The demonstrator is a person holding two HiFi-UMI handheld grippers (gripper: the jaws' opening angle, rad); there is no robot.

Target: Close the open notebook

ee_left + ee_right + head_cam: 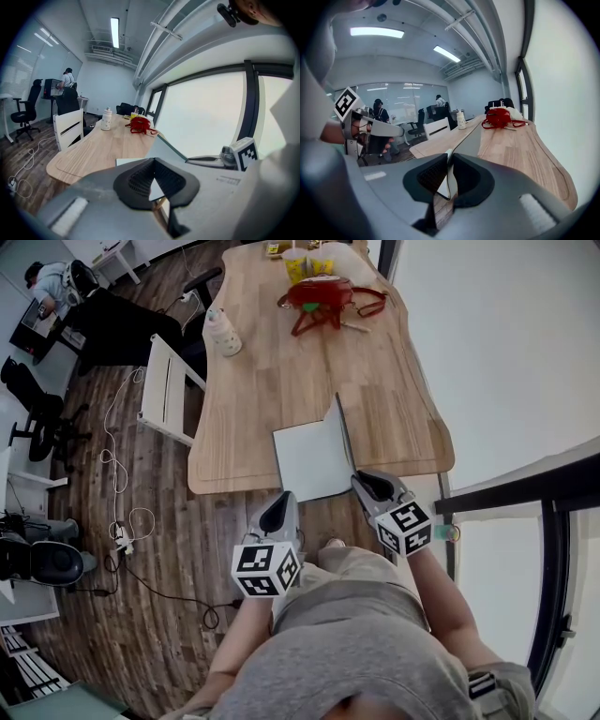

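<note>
The notebook (302,463) lies open at the near edge of the wooden table (272,381), its white page flat. Its grey right cover (341,432) stands raised, nearly upright. My right gripper (360,480) is shut on the near edge of that cover; in the right gripper view the cover's edge (465,140) runs down between the dark pads (432,176). My left gripper (284,499) hovers by the notebook's near left corner with its tips together and nothing gripped. In the left gripper view the raised cover (165,149) and the right gripper (208,160) show beyond the left gripper (153,161).
At the table's far end sit a red bag (323,294), yellow cups (296,264) and a white bottle (223,332). A white chair (169,385) stands to the table's left, with cables (117,484) on the wooden floor. A person sits at a distant desk.
</note>
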